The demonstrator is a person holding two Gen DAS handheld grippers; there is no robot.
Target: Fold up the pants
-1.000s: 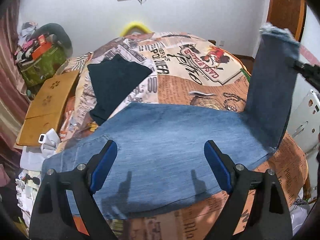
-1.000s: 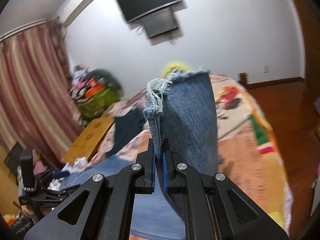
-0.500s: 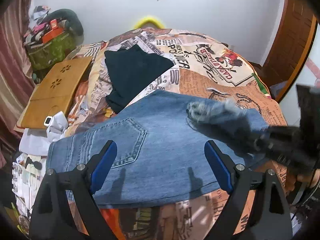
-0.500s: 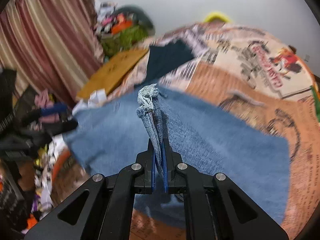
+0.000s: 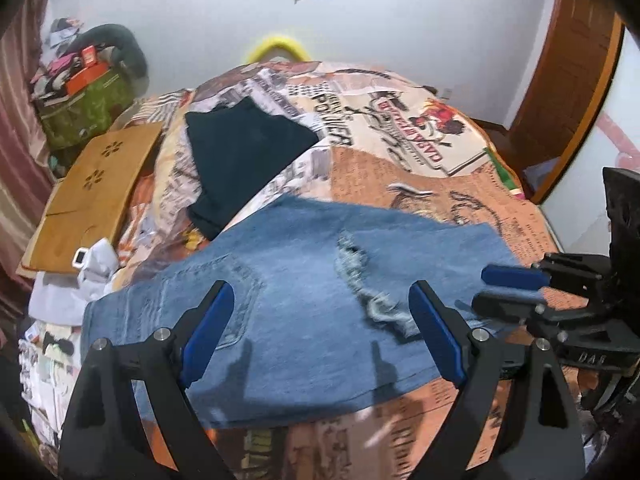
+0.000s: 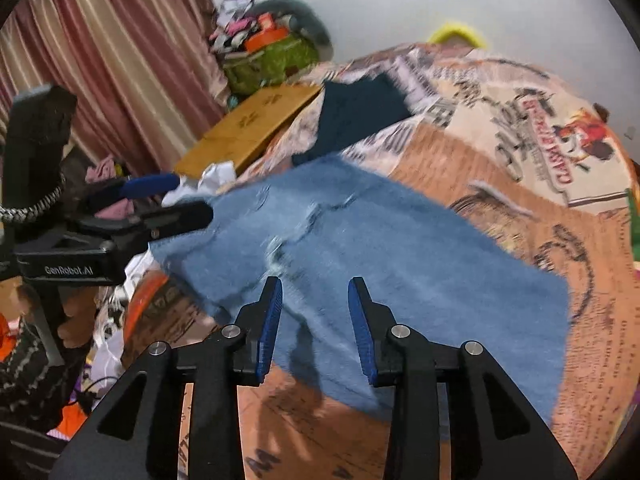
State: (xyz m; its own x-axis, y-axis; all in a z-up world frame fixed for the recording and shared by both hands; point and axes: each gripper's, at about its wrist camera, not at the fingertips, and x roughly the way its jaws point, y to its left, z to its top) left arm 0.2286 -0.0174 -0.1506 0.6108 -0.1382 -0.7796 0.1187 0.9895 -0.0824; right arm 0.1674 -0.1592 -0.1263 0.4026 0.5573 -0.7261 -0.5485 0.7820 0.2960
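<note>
Blue jeans lie folded over on the printed bedspread, with the frayed leg hem resting on the top layer near a back pocket. My left gripper hovers wide open above the near edge of the denim, holding nothing. My right gripper hangs just above the jeans; its jaws are opening and nothing is between them. The frayed hem lies free just ahead of its fingertips. Each gripper shows in the other's view: the right gripper at the jeans' right end, the left gripper at the waist end.
A folded dark garment lies on the bed beyond the jeans. A wooden board and white cloth sit at the bed's left side, with a cluttered green bag and curtains behind. A wooden door stands at the right.
The right gripper swung the raised leg end over and down onto the rest of the jeans, then parted its jaws and let the hem go. The left gripper stayed open.
</note>
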